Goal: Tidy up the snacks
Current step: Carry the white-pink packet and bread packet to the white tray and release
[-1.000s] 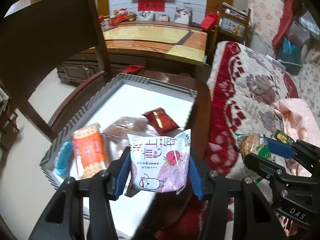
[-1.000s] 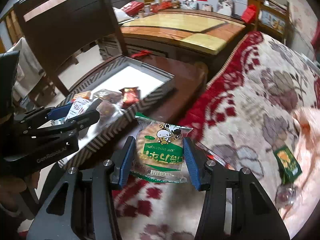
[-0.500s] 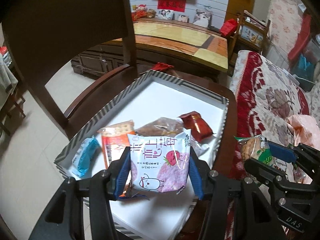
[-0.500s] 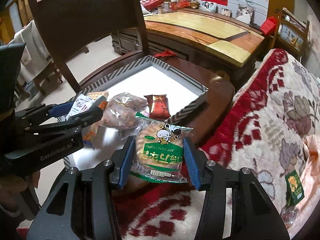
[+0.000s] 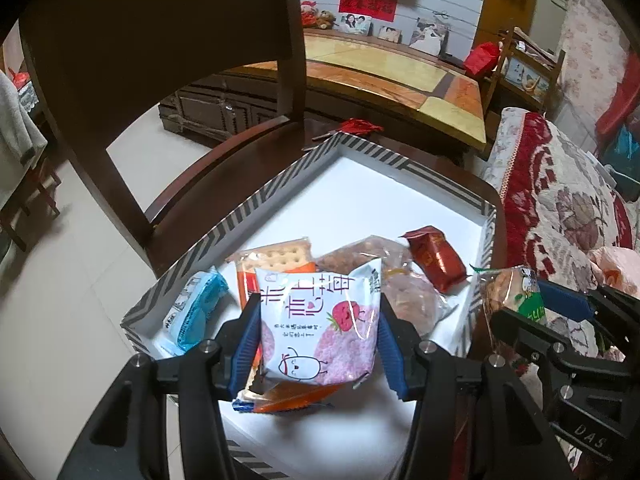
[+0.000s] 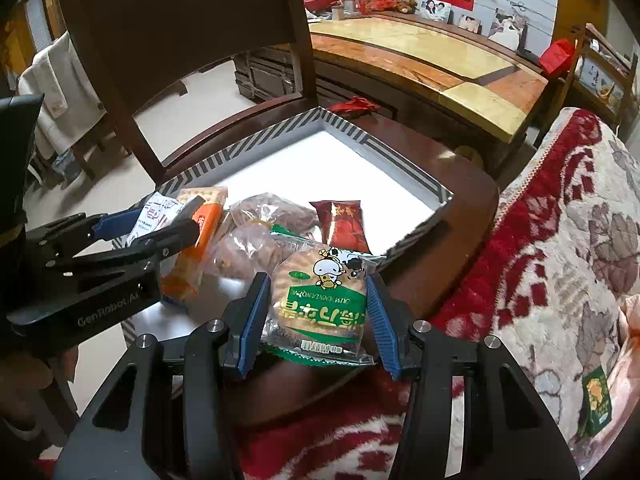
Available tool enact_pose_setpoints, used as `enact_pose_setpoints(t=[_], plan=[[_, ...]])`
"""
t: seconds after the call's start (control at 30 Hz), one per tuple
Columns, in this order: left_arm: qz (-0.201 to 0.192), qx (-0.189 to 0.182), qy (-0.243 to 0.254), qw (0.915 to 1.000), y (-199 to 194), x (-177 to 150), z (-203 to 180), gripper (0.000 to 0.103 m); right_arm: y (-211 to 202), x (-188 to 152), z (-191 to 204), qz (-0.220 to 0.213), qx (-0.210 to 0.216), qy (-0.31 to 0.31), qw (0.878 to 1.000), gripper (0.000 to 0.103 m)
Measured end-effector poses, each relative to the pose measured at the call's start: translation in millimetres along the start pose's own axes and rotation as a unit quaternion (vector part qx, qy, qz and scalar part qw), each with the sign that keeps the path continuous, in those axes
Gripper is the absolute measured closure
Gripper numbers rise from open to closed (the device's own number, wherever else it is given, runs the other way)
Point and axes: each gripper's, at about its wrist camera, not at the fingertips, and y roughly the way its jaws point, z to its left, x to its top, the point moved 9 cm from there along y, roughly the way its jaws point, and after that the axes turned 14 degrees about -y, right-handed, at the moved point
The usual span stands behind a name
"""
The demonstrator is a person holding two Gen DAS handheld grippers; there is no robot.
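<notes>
Left wrist view: the left hand-held gripper (image 5: 318,330) fills the lower centre of the frame, its blue pads pinching a white-and-pink snack packet (image 5: 318,326) printed with a strawberry. The packet hangs above the near end of a shallow white tray (image 5: 280,184) with a grey chevron-striped rim. In the tray, behind and beneath the packet, lie a blue-wrapped snack (image 5: 194,310) at lower left, an orange cracker pack (image 5: 276,258), a clear bag of brown pastries (image 5: 400,284) and a dark red packet (image 5: 436,258) toward the right rim. The tray sits on the seat of a dark wooden chair (image 5: 224,168), whose back rises in the upper left.

Right wrist view: the right hand-held gripper (image 6: 316,320) occupies the lower centre, its pads pinching a green-and-clear biscuit packet (image 6: 320,304) bearing a cartoon cow. This packet is held over the near right edge of the tray, in front of the pastries and the red packet. A red-and-cream floral blanket (image 6: 560,248) covers the right of the frame, with a small green sachet (image 6: 596,400) lying on it at lower right. A low wooden surface (image 6: 420,52) crosses the upper background.
</notes>
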Motion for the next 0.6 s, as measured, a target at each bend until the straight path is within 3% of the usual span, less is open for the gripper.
enact_pose_setpoints(t=[0.6], plan=[[0.019,0.016,-0.003,0.9997,23,-4,9,0.047,63,29,-10,0.025,0.029,0.009,0.999,0.055]])
